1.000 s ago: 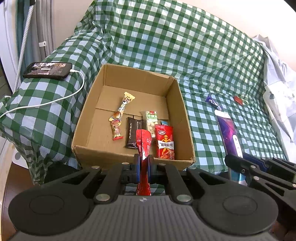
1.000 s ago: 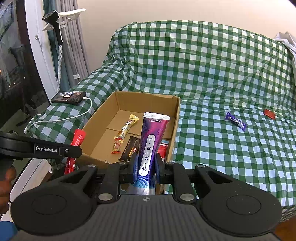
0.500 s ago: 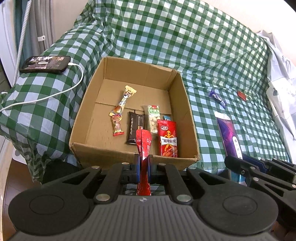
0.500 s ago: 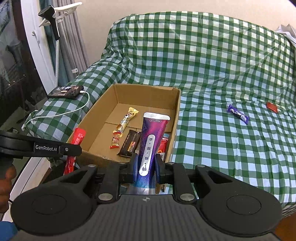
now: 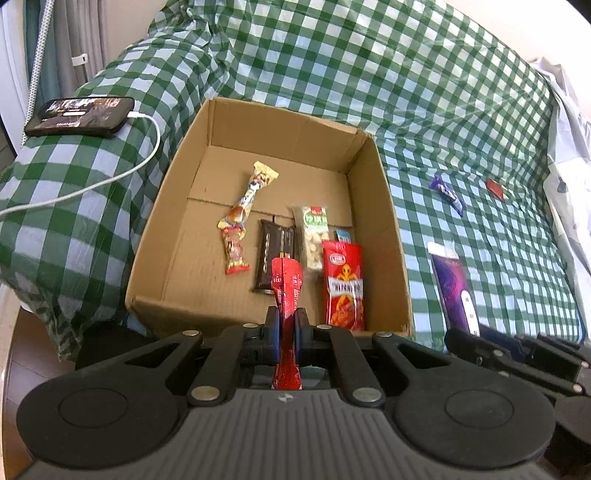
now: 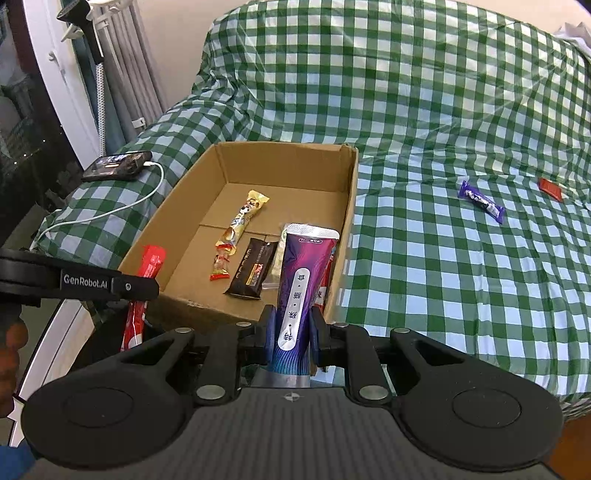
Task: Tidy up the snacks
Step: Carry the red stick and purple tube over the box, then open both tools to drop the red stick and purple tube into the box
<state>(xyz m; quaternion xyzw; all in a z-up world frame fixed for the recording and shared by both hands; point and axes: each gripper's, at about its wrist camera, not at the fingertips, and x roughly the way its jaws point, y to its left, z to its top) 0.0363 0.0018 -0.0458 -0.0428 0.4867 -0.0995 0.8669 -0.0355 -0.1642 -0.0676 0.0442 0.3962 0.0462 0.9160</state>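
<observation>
The thin red snack stick, pinched in the left hand-held gripper, and the purple foil pouch, pinched in the right hand-held gripper, hover at the near wall of the open brown cardboard box. Best carry each over bare box floor, then release low.

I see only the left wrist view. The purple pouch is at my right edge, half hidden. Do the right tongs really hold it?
Observer: Yes. In the right wrist view the right tongs are shut on the purple pouch, low on its body, and it stands upright.
Operator: A striped pole leaves my picture at the top left. What is on top of it?
Observer: A black and white clamp head, above the phone.
Operator: Is any part of the person in view?
Observer: Yes, a hand shows at the left edge of the right wrist view.
</observation>
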